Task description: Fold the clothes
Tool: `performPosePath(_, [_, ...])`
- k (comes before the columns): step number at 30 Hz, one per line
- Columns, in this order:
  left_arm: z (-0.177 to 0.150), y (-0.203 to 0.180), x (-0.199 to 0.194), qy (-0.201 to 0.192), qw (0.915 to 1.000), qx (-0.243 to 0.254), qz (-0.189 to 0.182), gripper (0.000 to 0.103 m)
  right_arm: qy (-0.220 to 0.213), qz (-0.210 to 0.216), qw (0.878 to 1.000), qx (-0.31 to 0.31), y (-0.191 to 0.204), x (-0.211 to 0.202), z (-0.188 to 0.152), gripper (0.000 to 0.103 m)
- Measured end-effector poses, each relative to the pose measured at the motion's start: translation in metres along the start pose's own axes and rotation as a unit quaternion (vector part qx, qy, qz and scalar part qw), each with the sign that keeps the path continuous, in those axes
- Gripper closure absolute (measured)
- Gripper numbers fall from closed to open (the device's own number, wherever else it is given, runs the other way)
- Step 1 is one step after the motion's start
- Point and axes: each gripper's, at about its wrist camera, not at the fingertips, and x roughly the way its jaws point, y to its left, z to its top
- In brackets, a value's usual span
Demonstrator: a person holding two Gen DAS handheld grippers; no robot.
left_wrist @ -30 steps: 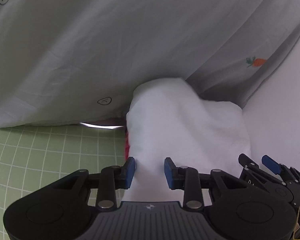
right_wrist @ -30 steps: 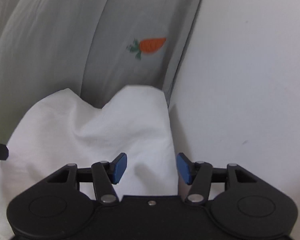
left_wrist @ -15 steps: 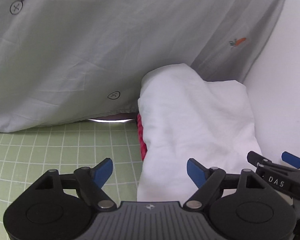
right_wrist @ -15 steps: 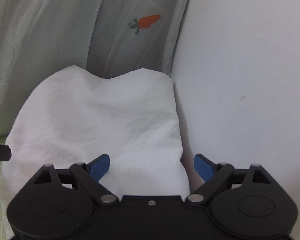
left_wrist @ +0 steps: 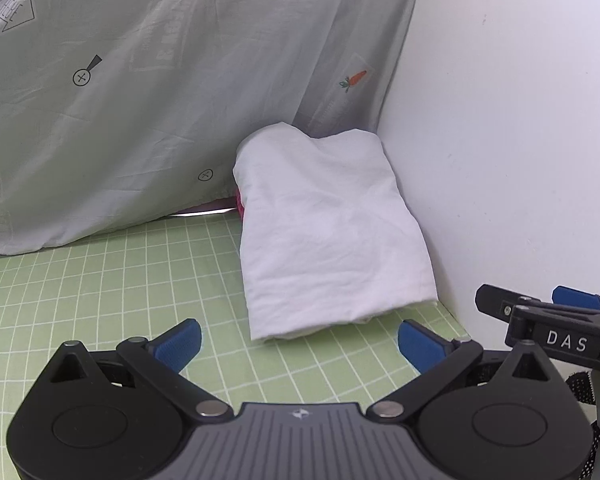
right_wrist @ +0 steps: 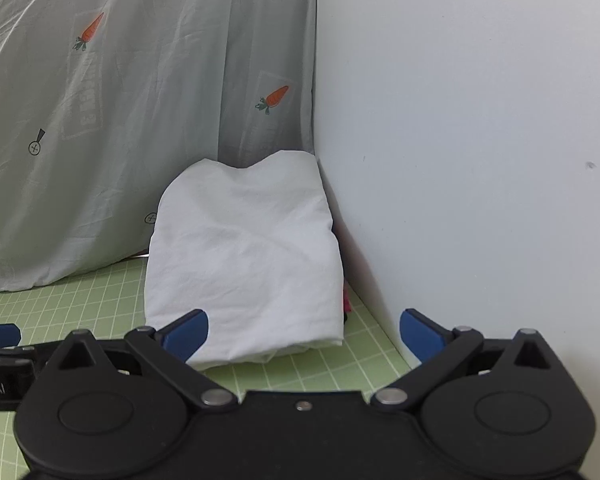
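Observation:
A folded white garment (left_wrist: 328, 232) lies on the green grid mat (left_wrist: 100, 280), pushed into the corner against the white wall; it also shows in the right wrist view (right_wrist: 248, 256). A bit of red-pink cloth (left_wrist: 239, 202) peeks out under its far left edge and at its right side (right_wrist: 345, 300). My left gripper (left_wrist: 300, 344) is open and empty, just short of the garment's near edge. My right gripper (right_wrist: 304, 328) is open and empty, also just in front of the garment. The right gripper shows at the right of the left wrist view (left_wrist: 552, 312).
A grey sheet printed with carrots (left_wrist: 160, 80) hangs behind the mat and drapes onto it (right_wrist: 100, 140). A white wall (left_wrist: 520, 140) closes the right side (right_wrist: 480, 160). The green mat (right_wrist: 80, 300) extends to the left.
Both grippers opened, let go of the white garment and drew back from it. The garment now lies flat on the mat in the corner.

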Motion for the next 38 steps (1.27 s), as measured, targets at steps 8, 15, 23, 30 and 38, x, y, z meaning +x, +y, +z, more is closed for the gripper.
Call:
performPosePath(8, [-0.037,-0.005,-0.040,-0.001,0.9999,0.010,-0.013,0.000,0.021,-0.007,1.000,0.000,-0.001,-0.054,-0.052,0.000])
performPosePath(15, [-0.051,-0.006,-0.056,-0.002,0.9999,0.007,-0.010,0.000,0.024,-0.003,1.000,-0.003,-0.003,-0.071,-0.064,0.000])
performPosePath(23, [-0.055,-0.007,-0.065,-0.009,0.9999,0.007,-0.012,0.000,0.023,-0.003,1.000,-0.003,-0.005,-0.078,-0.066,0.000])
performPosePath(30, [-0.057,-0.010,-0.068,-0.008,0.9998,0.012,-0.010,0.000,0.020,-0.003,1.000,0.002,-0.008,-0.082,-0.067,0.000])
performPosePath(38, [-0.060,-0.010,-0.075,-0.013,0.9997,0.016,-0.009,0.000,0.014,-0.001,1.000,0.006,-0.008,-0.088,-0.068,0.000])
